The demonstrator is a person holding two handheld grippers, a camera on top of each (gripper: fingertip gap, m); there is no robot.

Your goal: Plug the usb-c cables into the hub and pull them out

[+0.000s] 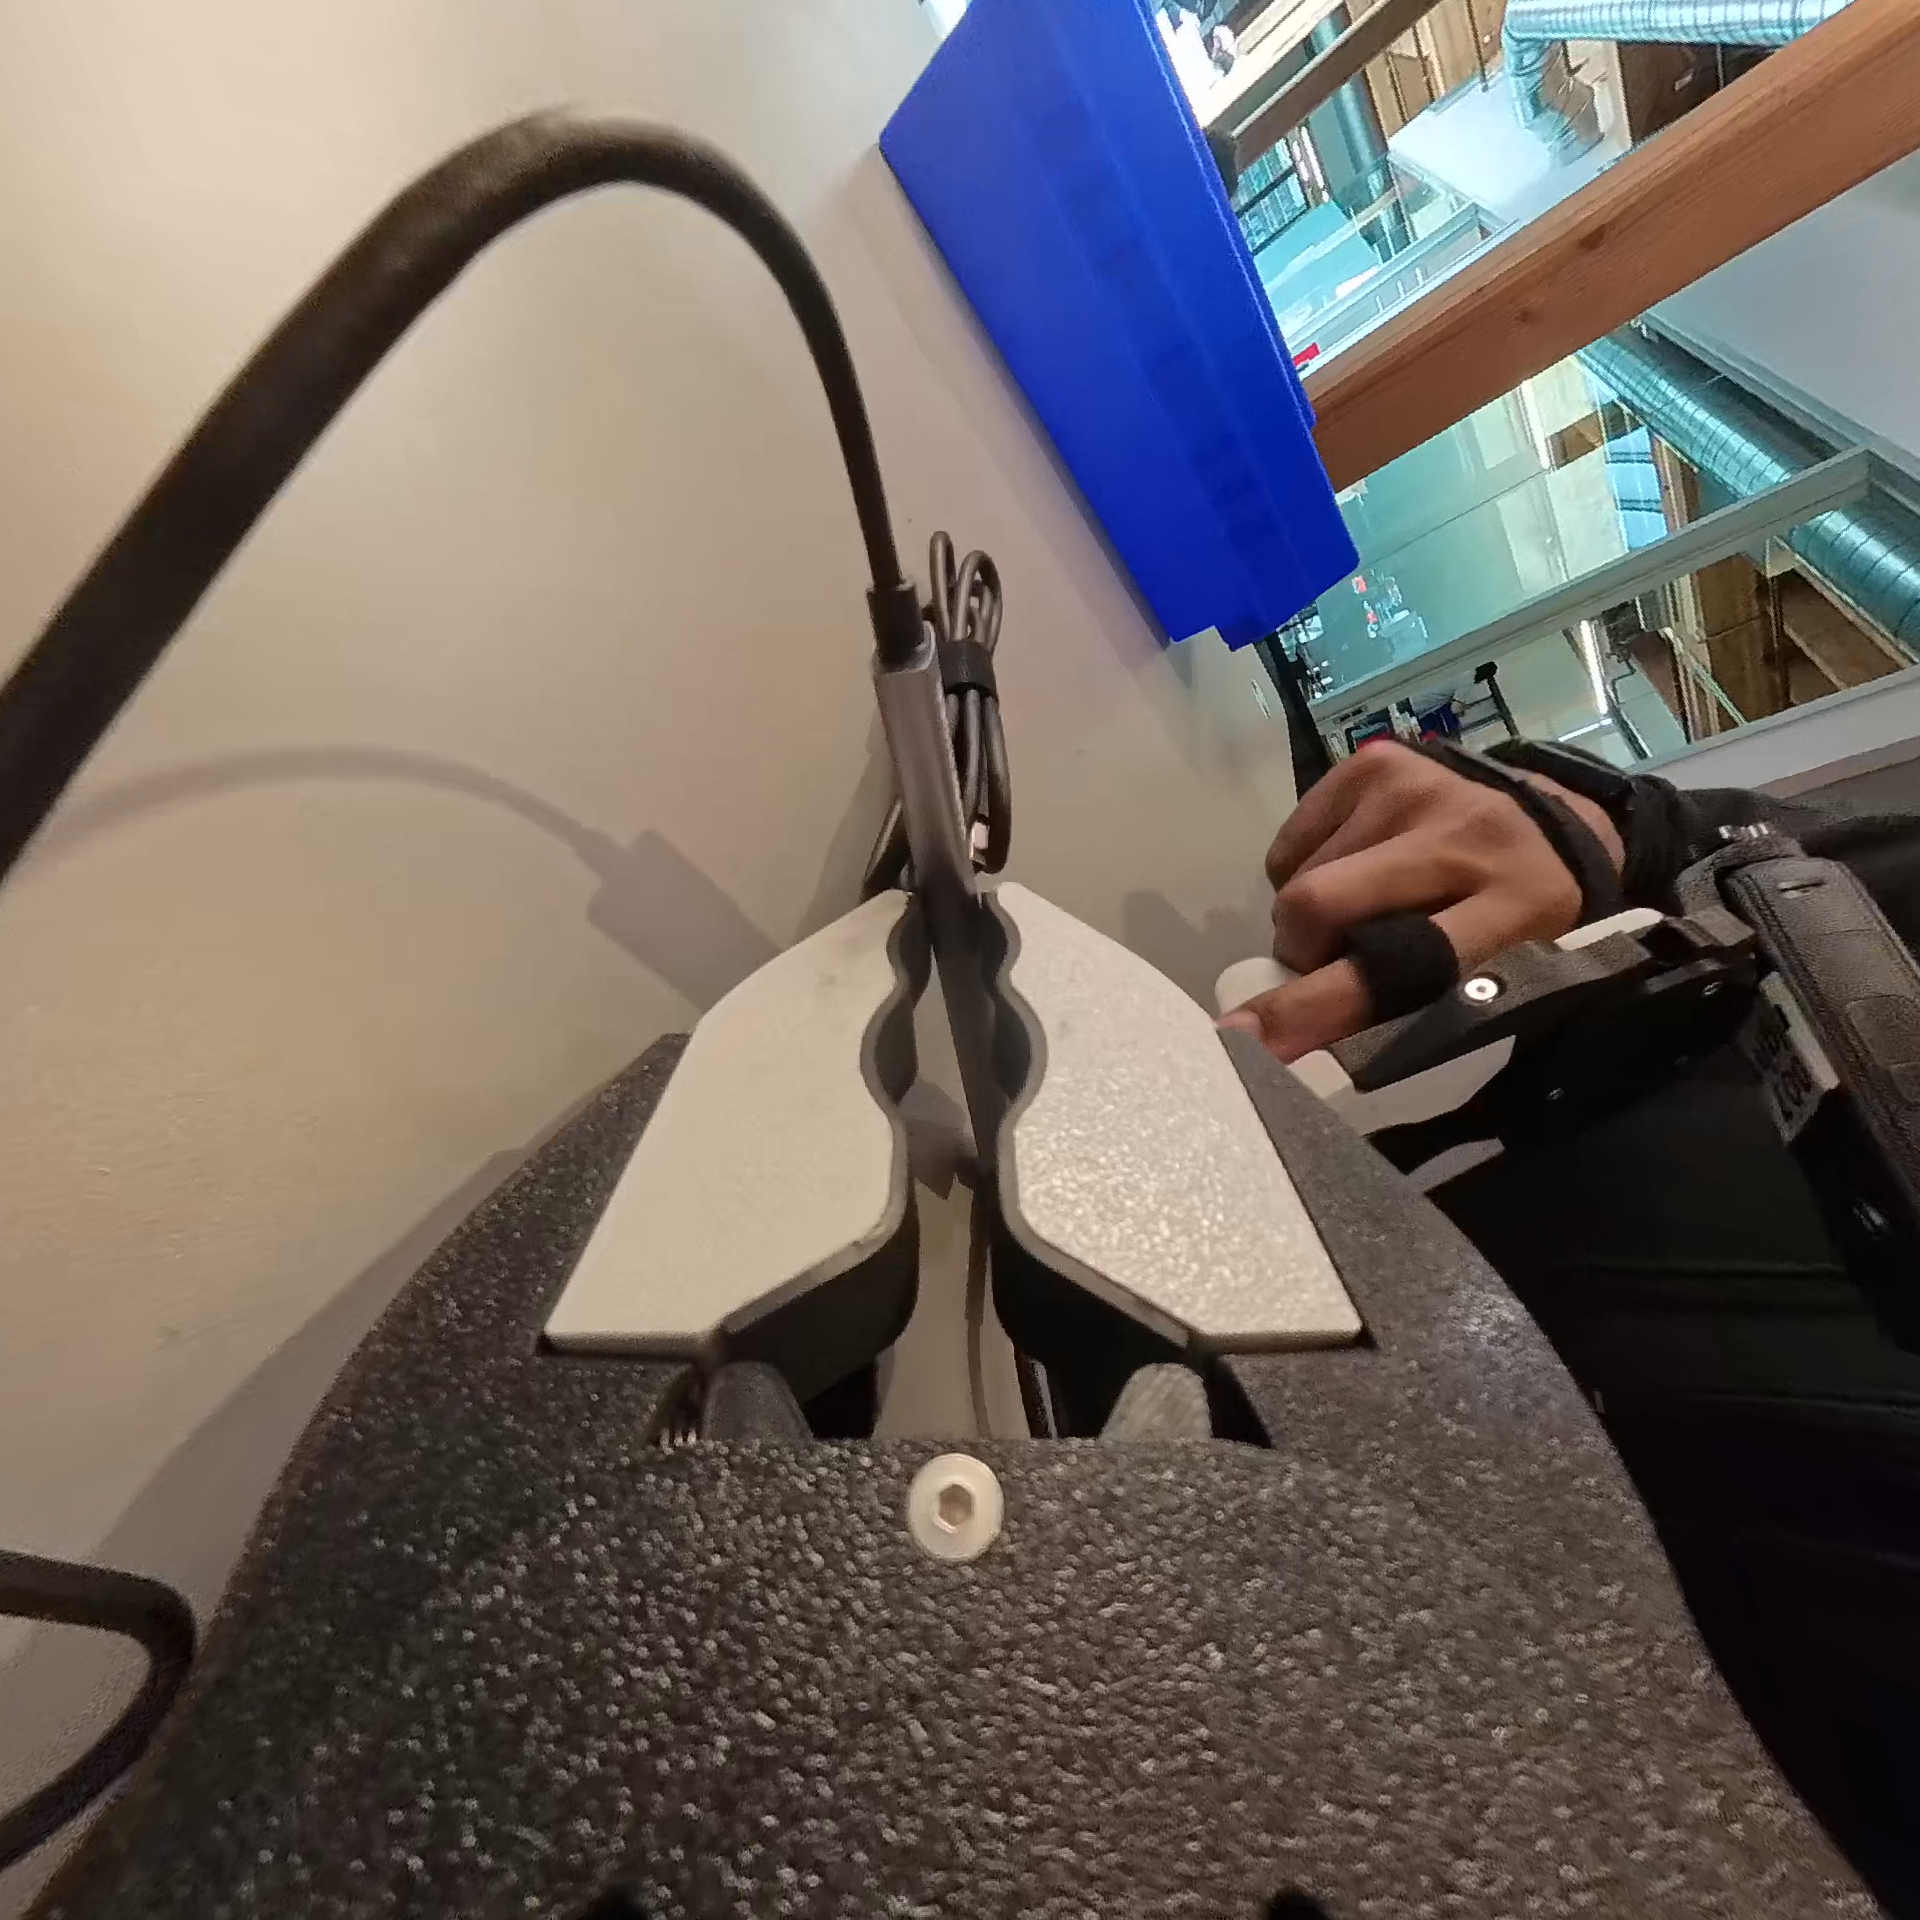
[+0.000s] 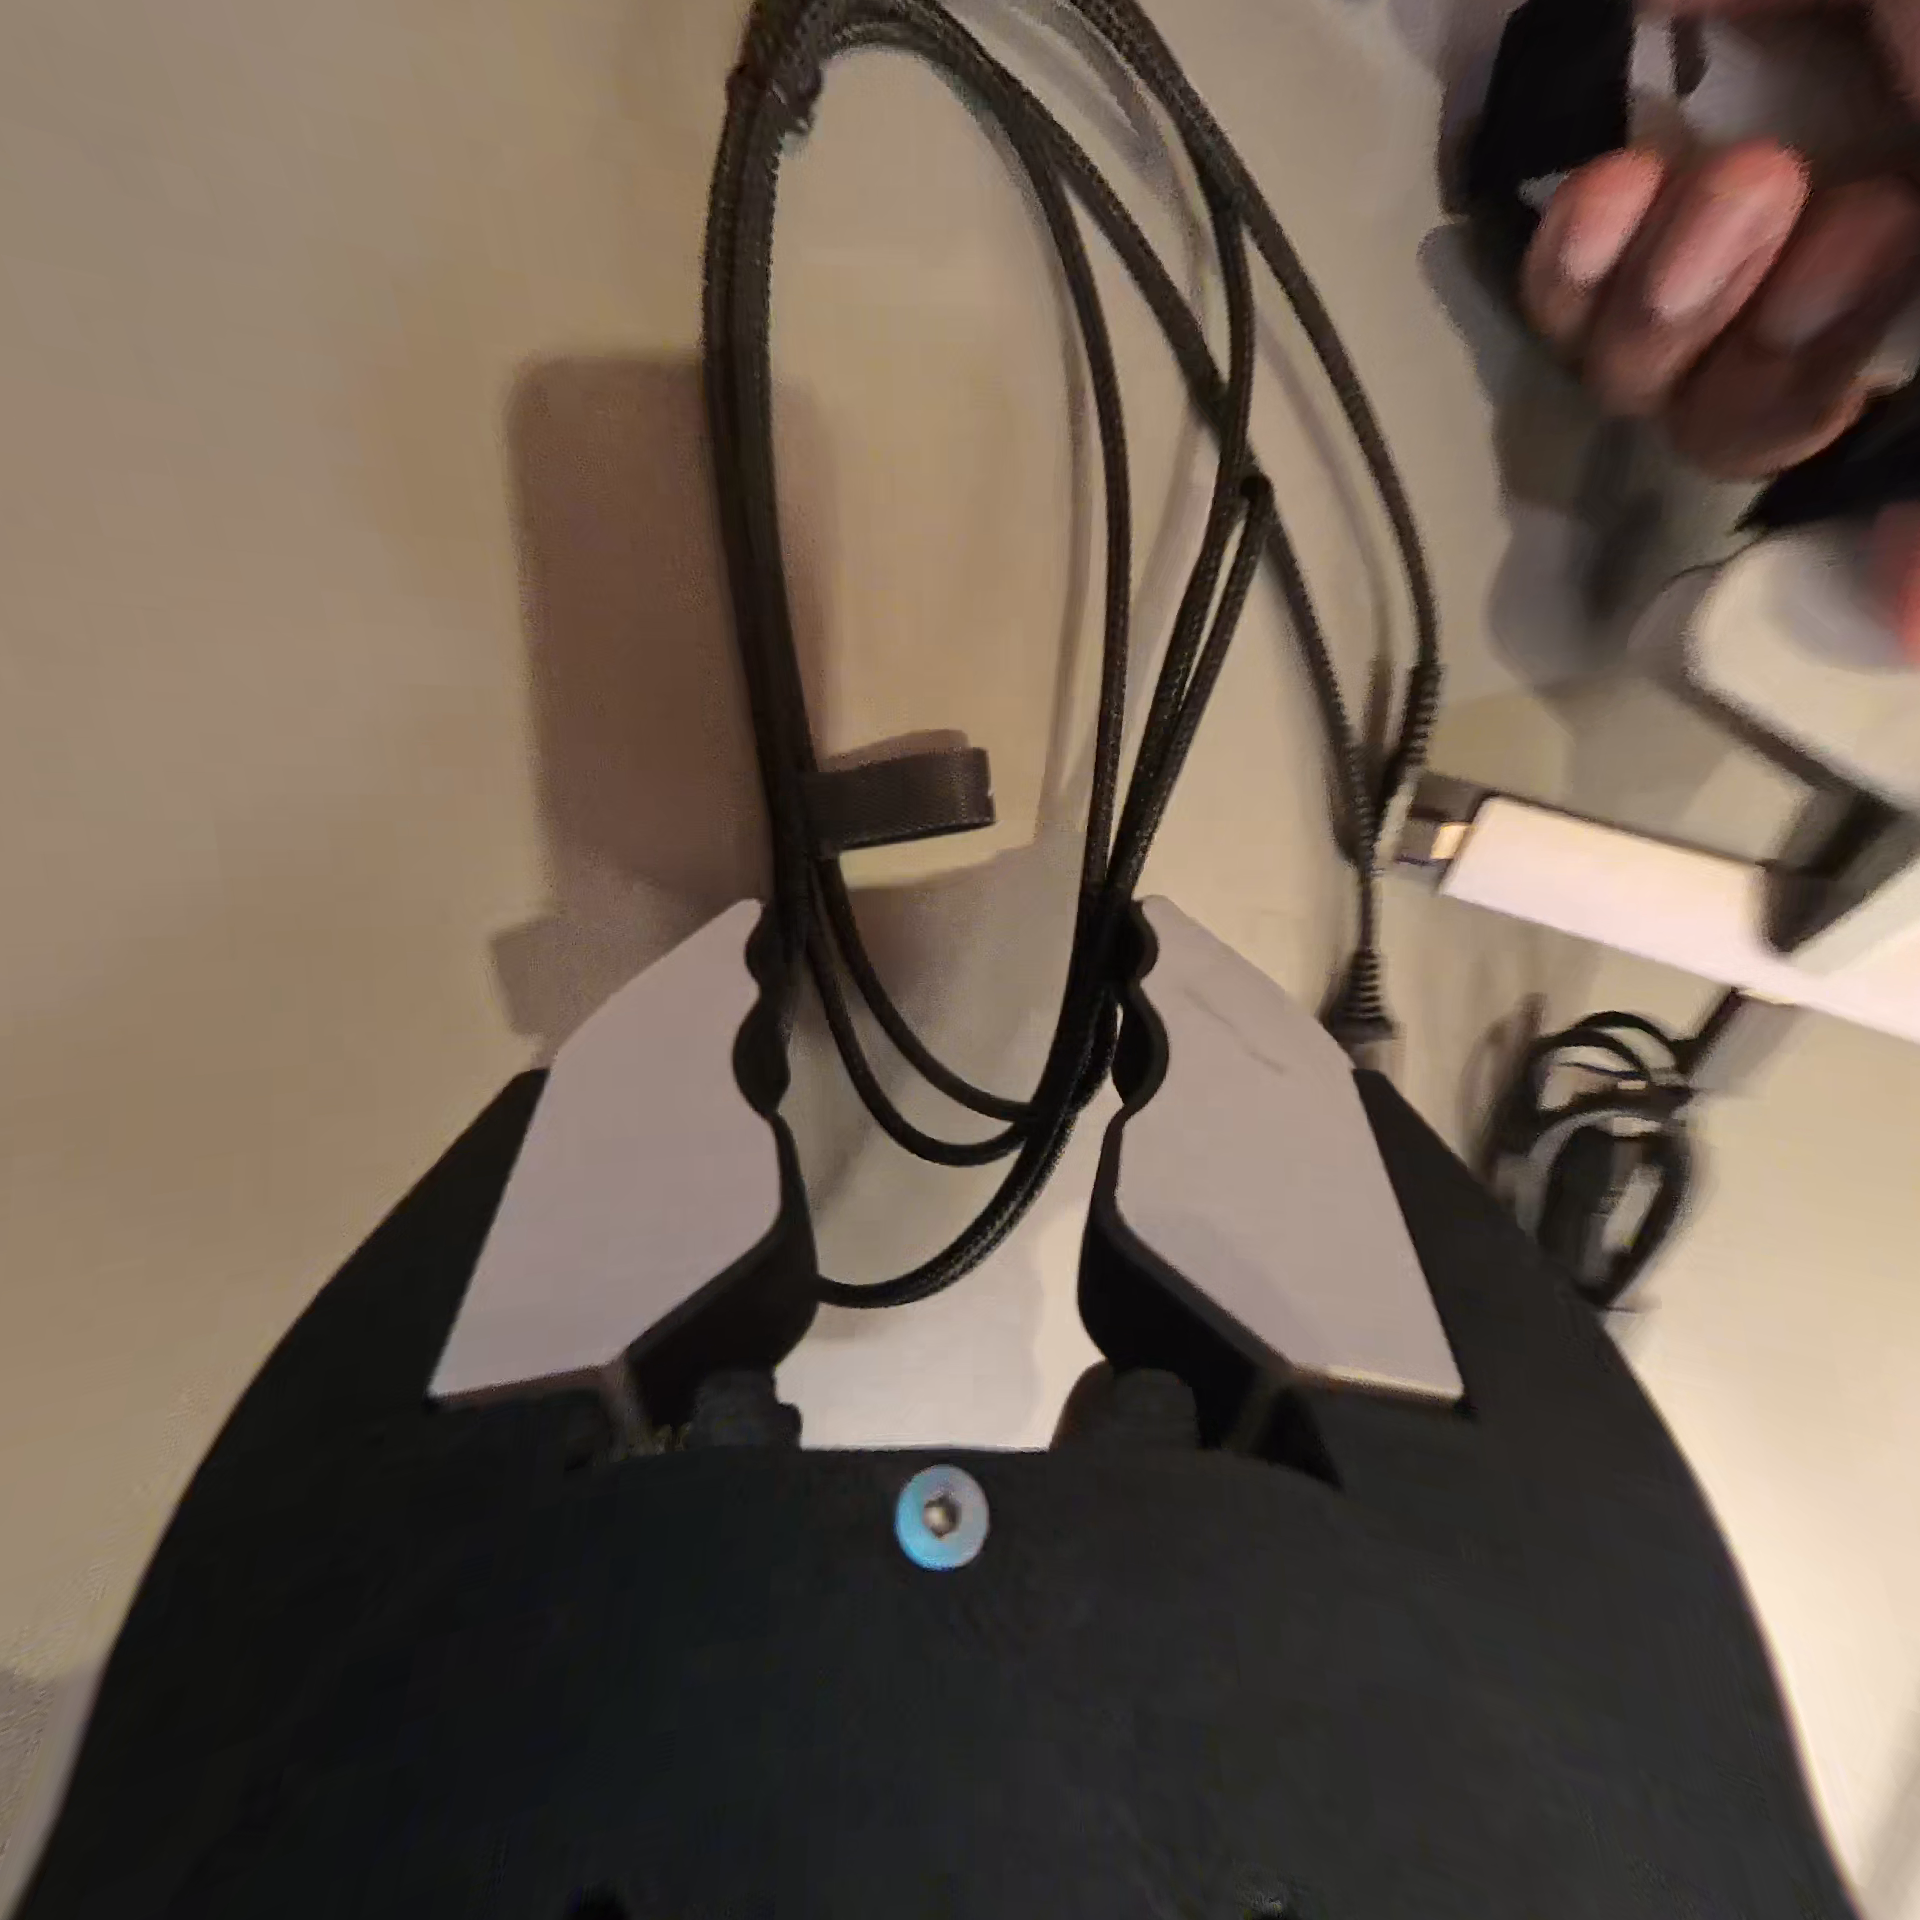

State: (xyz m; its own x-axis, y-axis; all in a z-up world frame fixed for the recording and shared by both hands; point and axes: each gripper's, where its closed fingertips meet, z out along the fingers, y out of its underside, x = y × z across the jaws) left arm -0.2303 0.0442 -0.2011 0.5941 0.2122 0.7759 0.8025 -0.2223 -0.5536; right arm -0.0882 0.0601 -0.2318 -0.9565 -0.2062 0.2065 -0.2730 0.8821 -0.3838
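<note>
In the left wrist view my left gripper (image 1: 951, 909) is shut on a thin grey hub (image 1: 920, 758), seen edge-on. The hub's thick black braided cable (image 1: 582, 166) arches up and off to the left. A small strapped grey cable bundle (image 1: 977, 717) lies just behind the hub. In the right wrist view my right gripper (image 2: 945, 925) is open over a coil of black braided usb-c cable (image 2: 1049, 582) with a dark strap (image 2: 904, 795). The coil's loops lie between the fingers. At the right of that view the hub's metal end (image 2: 1439, 821) shows in the left gripper's blurred white finger (image 2: 1621, 894).
Everything lies on a cream table (image 1: 364, 623). A blue bin (image 1: 1122, 312) stands at the back. A hand (image 1: 1434, 862) holds the other gripper close on the right. In the right wrist view another dark cable bundle (image 2: 1590, 1143) and a loose plug (image 2: 1361, 997) lie to the right.
</note>
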